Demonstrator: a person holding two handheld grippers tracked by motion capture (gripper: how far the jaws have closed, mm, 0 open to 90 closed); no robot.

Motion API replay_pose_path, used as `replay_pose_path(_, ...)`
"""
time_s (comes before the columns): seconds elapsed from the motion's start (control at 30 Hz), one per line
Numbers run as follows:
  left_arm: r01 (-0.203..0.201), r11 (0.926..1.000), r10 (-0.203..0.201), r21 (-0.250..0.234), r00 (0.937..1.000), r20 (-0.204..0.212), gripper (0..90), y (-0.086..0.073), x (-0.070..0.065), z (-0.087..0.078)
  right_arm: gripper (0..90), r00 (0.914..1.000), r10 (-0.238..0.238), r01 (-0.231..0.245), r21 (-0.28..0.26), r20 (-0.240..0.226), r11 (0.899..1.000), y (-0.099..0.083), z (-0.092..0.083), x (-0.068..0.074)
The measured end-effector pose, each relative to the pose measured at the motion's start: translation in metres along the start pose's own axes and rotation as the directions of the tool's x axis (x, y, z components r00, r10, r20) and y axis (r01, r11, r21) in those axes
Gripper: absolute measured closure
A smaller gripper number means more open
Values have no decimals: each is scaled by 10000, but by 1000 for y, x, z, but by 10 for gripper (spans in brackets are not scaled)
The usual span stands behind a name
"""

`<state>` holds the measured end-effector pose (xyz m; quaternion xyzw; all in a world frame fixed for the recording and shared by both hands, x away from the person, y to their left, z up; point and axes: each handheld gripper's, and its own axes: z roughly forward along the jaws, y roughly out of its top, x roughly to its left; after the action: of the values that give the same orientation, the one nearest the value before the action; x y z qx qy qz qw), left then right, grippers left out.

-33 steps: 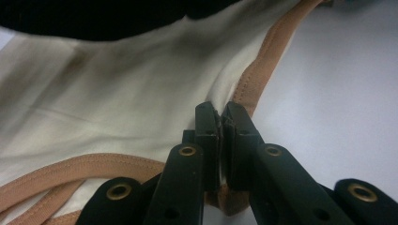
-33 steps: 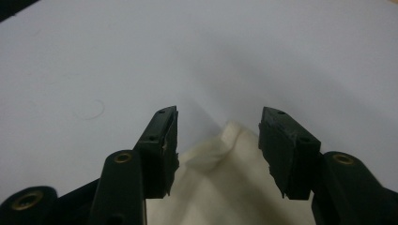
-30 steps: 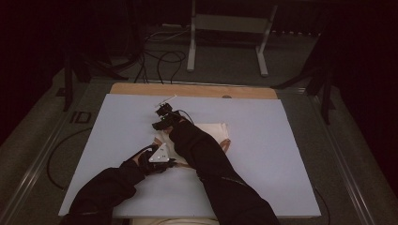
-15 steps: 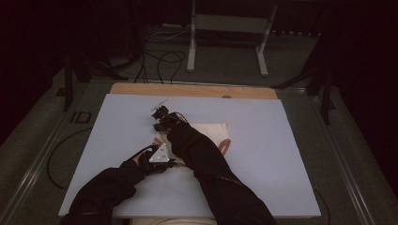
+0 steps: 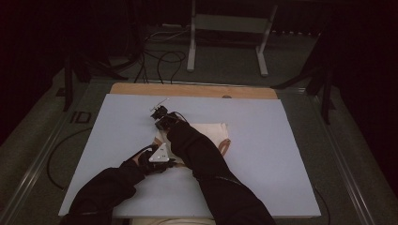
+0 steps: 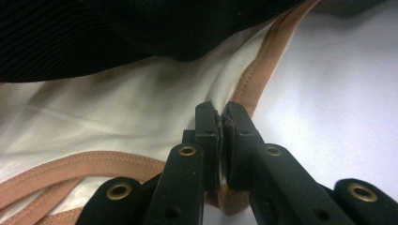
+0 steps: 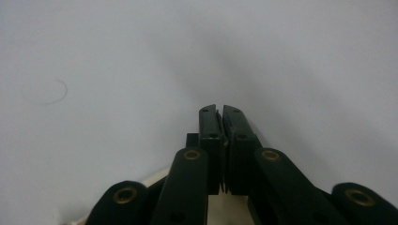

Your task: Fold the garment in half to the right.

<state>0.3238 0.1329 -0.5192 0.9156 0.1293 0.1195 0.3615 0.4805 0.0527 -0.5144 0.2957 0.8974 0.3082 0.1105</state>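
Dark surroundings frame a pale blue table top (image 5: pixel 281 154) on which a cream cloth (image 5: pixel 211 132) edged with tan binding (image 6: pixel 94 161) lies flat near the middle, partly under the person's crossed forearms. Left gripper (image 5: pixel 159 154), at the cloth's near-left part, has its jaws fully closed, pinching the cloth at the tan binding as the left gripper view shows (image 6: pixel 220 117); this grip appears to anchor one edge so the fabric cannot slide. Right gripper (image 5: pixel 162 117) reaches across the other arm to the cloth's far-left corner; its jaws have just been closing and now stand together, with a sliver of cream fabric visible low between them in the right gripper view (image 7: pixel 220 115), though whether the tips actually clamp it cannot be told. Holding two points on the same side suggests the cloth is being readied for folding or lifting along that edge
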Motion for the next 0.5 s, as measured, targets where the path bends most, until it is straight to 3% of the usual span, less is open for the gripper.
replay_pose_path(0.5, 74, 9999, -73, -103, 10000, 33, 868, 1, 0, -1, 883, 9996, -119, 109, -399, -254, 9991, 2, -19, -2)
